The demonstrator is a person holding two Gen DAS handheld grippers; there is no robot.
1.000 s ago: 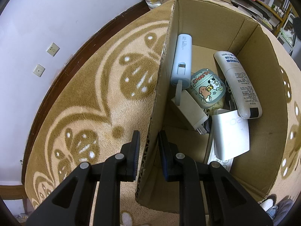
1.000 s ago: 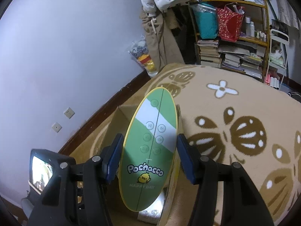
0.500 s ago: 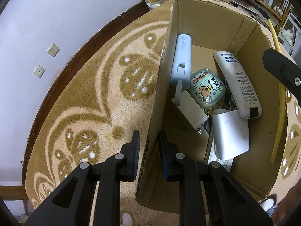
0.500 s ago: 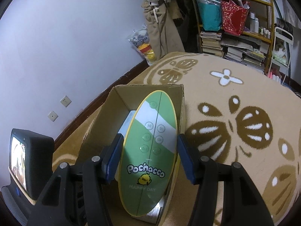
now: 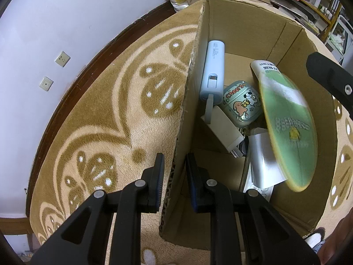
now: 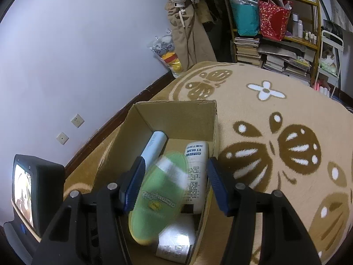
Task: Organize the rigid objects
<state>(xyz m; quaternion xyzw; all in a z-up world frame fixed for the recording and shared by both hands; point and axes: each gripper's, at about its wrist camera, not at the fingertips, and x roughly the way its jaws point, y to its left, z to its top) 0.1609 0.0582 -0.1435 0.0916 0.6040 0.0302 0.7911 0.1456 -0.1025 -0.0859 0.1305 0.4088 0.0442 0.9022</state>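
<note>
A brown cardboard box (image 5: 242,28) sits on a tan rug (image 5: 123,119) with a big brown and white flower pattern. The left gripper (image 5: 175,167) has its two black fingers on each side of the box's near wall, one outside and one inside. They are close around the cardboard, but there is a thin gap on each side, so it is hard to tell if they really pinch it.

The right gripper (image 6: 174,183) is above the box with its blue pads (image 6: 217,185) spread wide. Nothing is between them now. Just under them is a flat green oval thing (image 6: 158,196) with a yellow edge and a little yellow picture on it. It looks blurry (so it is moving). In the left view the same green oval (image 5: 289,128) is tilted inside the box, over the other things.

More things lie in the box. A long light blue tube (image 5: 213,70) leans on the left wall. A white bottle with dark writing (image 6: 196,172) lies along the right side. A small round case with cartoon dogs (image 5: 241,102) sits in the middle. Beside it is a white plug (image 5: 224,130), and a white boxy thing (image 5: 263,159) lies under the green oval.

A small screen (image 6: 24,196) shows at the left of the right view. A purple-white wall (image 6: 77,44) and a shelf with books (image 6: 278,53) are behind.
</note>
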